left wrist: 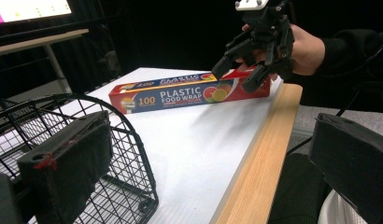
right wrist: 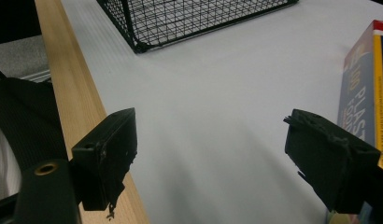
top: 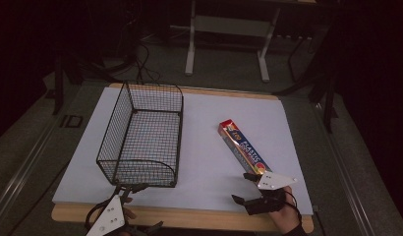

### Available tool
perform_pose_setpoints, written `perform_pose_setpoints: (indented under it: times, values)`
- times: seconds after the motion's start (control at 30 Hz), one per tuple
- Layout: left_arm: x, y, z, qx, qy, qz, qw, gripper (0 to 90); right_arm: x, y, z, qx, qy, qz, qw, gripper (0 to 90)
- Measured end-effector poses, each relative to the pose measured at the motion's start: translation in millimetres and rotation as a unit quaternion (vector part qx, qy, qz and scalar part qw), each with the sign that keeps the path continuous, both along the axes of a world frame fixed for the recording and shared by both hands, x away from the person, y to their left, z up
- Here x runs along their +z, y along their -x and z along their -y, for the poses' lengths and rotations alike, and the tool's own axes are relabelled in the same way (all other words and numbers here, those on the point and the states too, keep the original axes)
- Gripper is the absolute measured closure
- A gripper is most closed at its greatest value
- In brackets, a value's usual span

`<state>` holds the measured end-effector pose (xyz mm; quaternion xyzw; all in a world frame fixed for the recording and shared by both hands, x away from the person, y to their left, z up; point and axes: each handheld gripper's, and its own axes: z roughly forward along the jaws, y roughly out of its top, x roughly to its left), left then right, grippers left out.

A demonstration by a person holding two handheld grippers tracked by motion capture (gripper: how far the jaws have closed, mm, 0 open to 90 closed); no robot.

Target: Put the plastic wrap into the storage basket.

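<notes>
**Right gripper closing in on the plastic wrap box**

The person is standing at the near edge of the table, working a gripper in each hand. The right gripper (top: 248,189) is hovering low at the near right of the white board, its jaws spread wide and holding nothing. In its own view one jaw is sitting just beside the near end of the plastic wrap box (right wrist: 365,88), while the other is hanging over bare board toward the wooden table edge (right wrist: 70,84). So the box is lying beside the opening, not between the jaws.

The box (top: 243,147) is lying flat on the board, running diagonally from the middle right toward the person, well apart from the wire basket (top: 143,135) on the left half. The basket looks empty.

The left gripper (top: 128,189) is waiting at the basket's near end, jaws wide apart as well. From its own view one pad (left wrist: 70,158) seems to be inside the curved front wall of the basket, though I cannot tell whether it is touching the wire.

To my eye this is the approach step before a pick-up. The next move calls for shifting the right gripper sideways so that the jaws straddle the narrow width of the box, then closing squarely; a grip this near the end could let the long box swing or tip on lifting.
</notes>
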<state>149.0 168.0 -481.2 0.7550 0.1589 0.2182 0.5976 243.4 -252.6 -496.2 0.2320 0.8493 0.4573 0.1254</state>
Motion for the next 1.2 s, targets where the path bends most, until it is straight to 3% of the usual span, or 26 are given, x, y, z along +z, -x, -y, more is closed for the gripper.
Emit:
perform_pose_setpoints:
  times: [0.17, 0.2, 0.47, 0.67, 0.9, 1.1, 1.17, 1.2]
  values:
    - [-0.3, 0.2, 0.7, -0.001, -0.003, 0.001, 1.0000, 0.2, 0.8, 0.5, 0.7, -0.001, 0.000, 0.007, 1.0000, 16.9]
    - [-0.3, 0.2, 0.8, -0.001, -0.003, 0.000, 1.0000, 0.2, 2.3, 1.5, 0.8, -0.002, 0.002, 0.019, 0.9998, 17.0]
    - [-1.0, -1.0, 2.4, 0.000, -0.005, -0.002, 1.0000, 0.2, 10.7, 2.6, 6.4, -0.006, -0.003, 0.051, 0.9987, 17.6]
    - [-1.7, -1.5, 4.2, -0.005, -0.011, -0.003, 0.9999, 0.2, 20.6, -0.7, 17.9, -0.051, 0.003, 0.073, 0.9960, 16.9]
    - [-2.1, -2.1, 4.8, -0.007, -0.011, -0.004, 0.9999, 0.2, 26.7, -7.5, 29.0, -0.094, -0.006, 0.053, 0.9942, 14.3]
    - [-2.6, -2.2, 5.4, -0.008, -0.012, -0.006, 0.9999, 0.2, 29.6, -18.3, 31.8, -0.120, 0.015, 0.051, 0.9914, 10.4]
    - [-2.7, -2.0, 5.6, -0.008, -0.014, -0.006, 0.9999, 0.2, 28.9, -22.8, 32.0, -0.113, 0.023, 0.041, 0.9925, 9.6]
    - [-2.7, -1.8, 5.9, -0.008, -0.016, -0.004, 0.9998, 0.2, 26.6, -29.5, 29.6, -0.139, 0.045, 0.036, 0.9886, 9.6]
